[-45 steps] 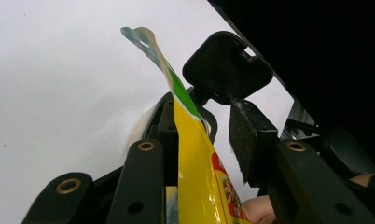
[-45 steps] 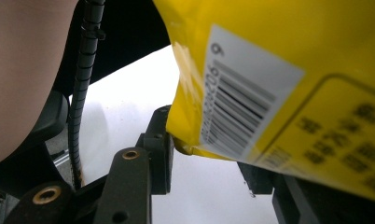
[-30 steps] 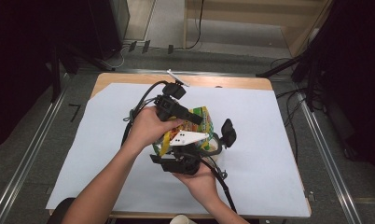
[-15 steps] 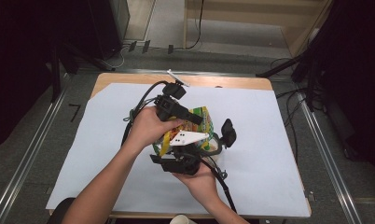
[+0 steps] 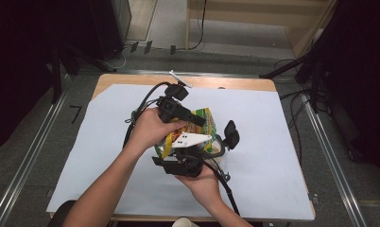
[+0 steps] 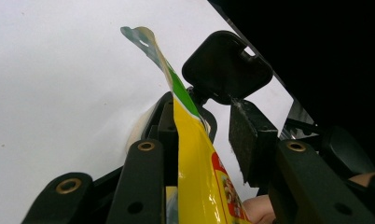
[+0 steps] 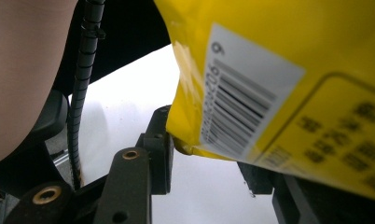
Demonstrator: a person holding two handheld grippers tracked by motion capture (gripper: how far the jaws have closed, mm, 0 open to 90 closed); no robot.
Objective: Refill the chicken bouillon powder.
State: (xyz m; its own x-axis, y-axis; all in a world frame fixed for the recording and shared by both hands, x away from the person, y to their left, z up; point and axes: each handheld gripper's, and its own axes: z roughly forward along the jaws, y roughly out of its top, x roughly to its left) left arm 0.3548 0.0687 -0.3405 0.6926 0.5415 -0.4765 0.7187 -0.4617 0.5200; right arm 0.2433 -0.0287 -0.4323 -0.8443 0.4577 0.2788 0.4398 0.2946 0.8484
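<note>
A yellow and green snack bag (image 5: 206,117) is held up over the middle of the white paper (image 5: 273,142) between both hands. My left gripper (image 5: 201,123) comes at it from above. In the left gripper view the bag (image 6: 195,158) stands on edge between the jaws of my left gripper (image 6: 209,112); it lies against the left pad, and a gap separates it from the right pad (image 6: 251,140). My right gripper (image 5: 197,152) sits under the bag. There the barcode side of the bag (image 7: 269,79) covers the right jaw of my right gripper (image 7: 209,154), so its grip is hidden.
A black rounded piece (image 5: 231,134) on a stalk stands just right of the bag. A small white object (image 5: 180,78) lies at the table's far edge and a cup rim (image 5: 185,222) at the near edge. Metal rails (image 5: 32,156) run along both sides.
</note>
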